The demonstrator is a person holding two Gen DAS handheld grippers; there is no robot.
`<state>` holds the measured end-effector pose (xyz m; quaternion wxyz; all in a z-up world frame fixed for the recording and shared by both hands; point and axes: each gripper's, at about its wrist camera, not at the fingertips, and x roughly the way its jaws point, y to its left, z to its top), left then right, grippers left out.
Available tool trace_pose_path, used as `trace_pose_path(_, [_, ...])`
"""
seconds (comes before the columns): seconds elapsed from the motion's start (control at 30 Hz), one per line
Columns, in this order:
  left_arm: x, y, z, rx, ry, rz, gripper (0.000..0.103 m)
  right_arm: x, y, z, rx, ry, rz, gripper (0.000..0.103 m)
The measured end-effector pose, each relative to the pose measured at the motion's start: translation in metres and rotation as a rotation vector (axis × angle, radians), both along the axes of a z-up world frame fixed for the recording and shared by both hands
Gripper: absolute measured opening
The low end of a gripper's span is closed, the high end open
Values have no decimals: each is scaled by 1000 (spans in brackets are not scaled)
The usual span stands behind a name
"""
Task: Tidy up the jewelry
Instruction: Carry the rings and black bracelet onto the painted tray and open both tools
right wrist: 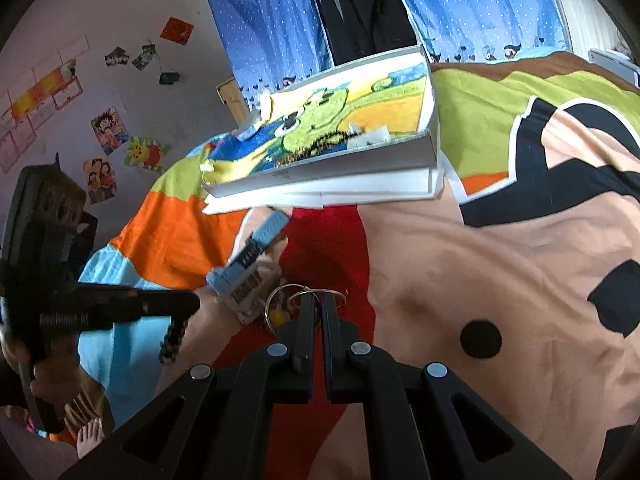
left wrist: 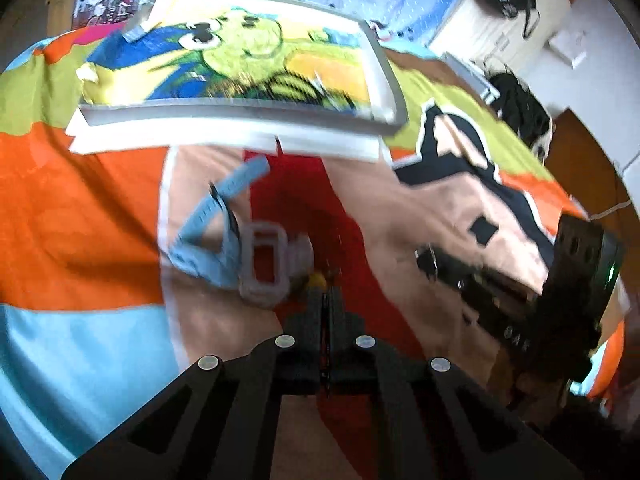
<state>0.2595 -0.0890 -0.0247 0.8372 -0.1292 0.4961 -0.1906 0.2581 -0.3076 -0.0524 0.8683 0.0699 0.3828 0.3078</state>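
A light-blue watch strap (left wrist: pixel 212 232) with a pale translucent case (left wrist: pixel 266 262) lies on the colourful bedspread; it also shows in the right wrist view (right wrist: pixel 248 264). A key ring with a small yellow charm (right wrist: pixel 280 312) lies beside it. My left gripper (left wrist: pixel 326 292) is shut, its tips at the yellow charm (left wrist: pixel 318 280). My right gripper (right wrist: pixel 318 300) is nearly shut, with the metal ring (right wrist: pixel 320 294) between its tips. A white box lined with a cartoon cloth (left wrist: pixel 240 64) stands open behind, also in the right wrist view (right wrist: pixel 340 128).
The bedspread (right wrist: pixel 500 260) covers the bed. The right gripper's body (left wrist: pixel 540 292) shows at the right in the left wrist view; the left gripper's body (right wrist: pixel 80 304) shows at the left in the right wrist view. Blue curtains (right wrist: pixel 460 0) and a wall with pictures (right wrist: pixel 100 92) lie beyond.
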Motion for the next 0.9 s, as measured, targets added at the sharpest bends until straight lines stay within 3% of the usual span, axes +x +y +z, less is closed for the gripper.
trace_pose_path(0.2, [41, 17, 34, 7, -91, 24, 1, 26, 16, 23, 22, -56, 16, 4])
trace_pose_path(0.4, [104, 32, 63, 22, -207, 56, 1, 85, 55, 56, -6, -158, 54, 4])
trace_pose_path(0.5, [139, 42, 59, 12, -219, 78, 1, 116, 70, 58, -32, -165, 57, 4])
trace_pose_path(0.67, [178, 52, 34, 29, -207, 84, 1, 161, 96, 36, -134, -117, 55, 4])
trace_pose_path(0.9, [202, 66, -5, -11, -154, 111, 1, 176, 104, 11, -238, -100, 30, 5])
